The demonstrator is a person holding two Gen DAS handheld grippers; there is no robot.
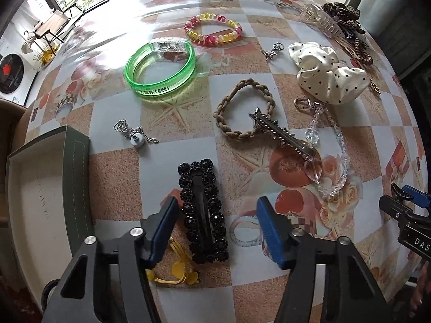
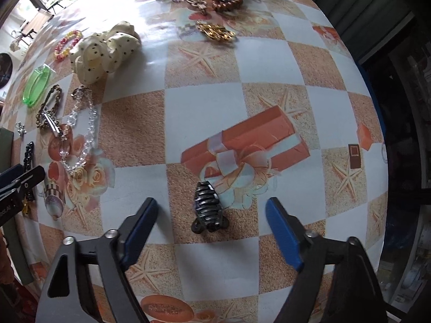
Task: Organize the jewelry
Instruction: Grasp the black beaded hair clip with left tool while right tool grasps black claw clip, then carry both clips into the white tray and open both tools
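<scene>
the left gripper [image 1: 216,212] is standing at a middling width, its blue pads either side of a black beaded hair clip [image 1: 203,212] that is lying flat on the desk [image 1: 296,277] in the lower middle of the left wrist view. the pads are not pressing on the clip; a gap is showing on each side. a yellow hair tie [image 1: 177,271] is peeking out under the left finger. an open grey-green box [image 1: 48,188] is sitting at the left edge of that view, just beside the gripper.

above the clip, a braided tan bracelet [image 1: 243,107] is lying with a silver spiked clip [image 1: 284,134] resting across its lower right side. a clear bead chain [image 1: 330,150] is lying to the right of them, a green bangle [image 1: 160,68] in the upper left, a pink and yellow bead bracelet [image 1: 212,29] above it, and a cream polka-dot scrunchie [image 1: 328,72] in the upper right.

the right gripper [image 2: 211,212] is standing fairly wide over a small dark claw clip [image 2: 207,206] in the lower middle of the right wrist view. the claw clip is sitting on the desk between the pads, clear of both. a gold chain piece [image 2: 215,32] is lying well apart near the top.
</scene>
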